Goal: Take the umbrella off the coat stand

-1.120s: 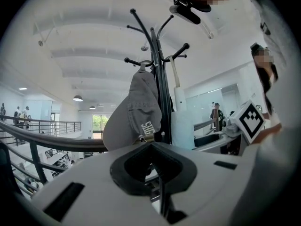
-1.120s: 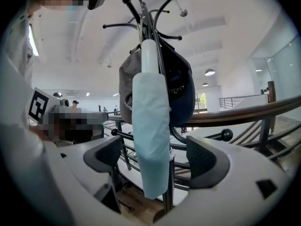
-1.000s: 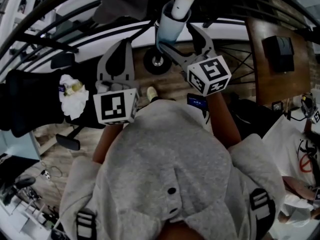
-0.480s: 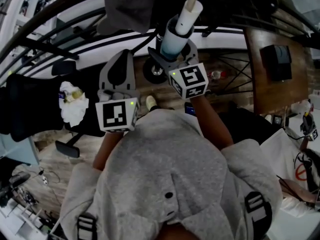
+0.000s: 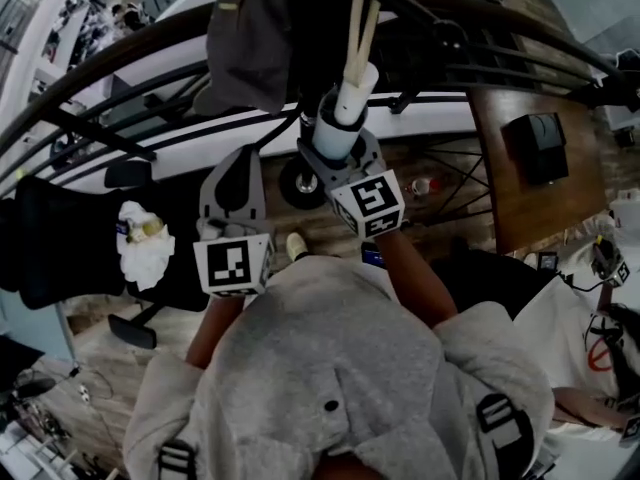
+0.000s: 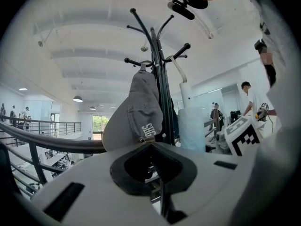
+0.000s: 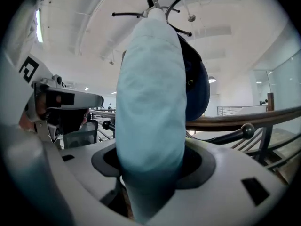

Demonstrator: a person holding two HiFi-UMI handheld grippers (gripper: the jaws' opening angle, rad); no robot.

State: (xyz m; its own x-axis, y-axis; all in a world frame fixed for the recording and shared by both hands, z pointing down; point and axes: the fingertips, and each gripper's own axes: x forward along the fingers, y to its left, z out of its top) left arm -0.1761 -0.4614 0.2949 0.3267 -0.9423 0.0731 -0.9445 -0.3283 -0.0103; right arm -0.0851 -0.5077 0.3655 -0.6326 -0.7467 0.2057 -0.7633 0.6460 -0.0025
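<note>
A folded light-blue umbrella (image 5: 333, 133) with a white handle (image 5: 352, 86) hangs upright from the black coat stand (image 6: 160, 79). My right gripper (image 5: 337, 150) has a jaw on either side of the umbrella's body. Its jaws are closing and touch the fabric. In the right gripper view the umbrella (image 7: 150, 93) fills the gap between the jaws of the right gripper (image 7: 150, 161). My left gripper (image 5: 234, 168) hangs just left of it, shut and empty. From the left gripper (image 6: 152, 147) the umbrella (image 6: 192, 126) shows right of the stand's pole.
A grey cap (image 6: 136, 112) hangs on the stand's left hook, a dark blue cap (image 7: 195, 84) behind the umbrella. A dark railing (image 5: 100, 78) curves across in front. A wooden table (image 5: 520, 178) stands to the right, a black chair with a white cloth (image 5: 145, 218) to the left.
The right gripper's jaws have come in around the umbrella, from wide apart to touching it. The head view has tilted up a little. The left gripper has stayed where it was.
</note>
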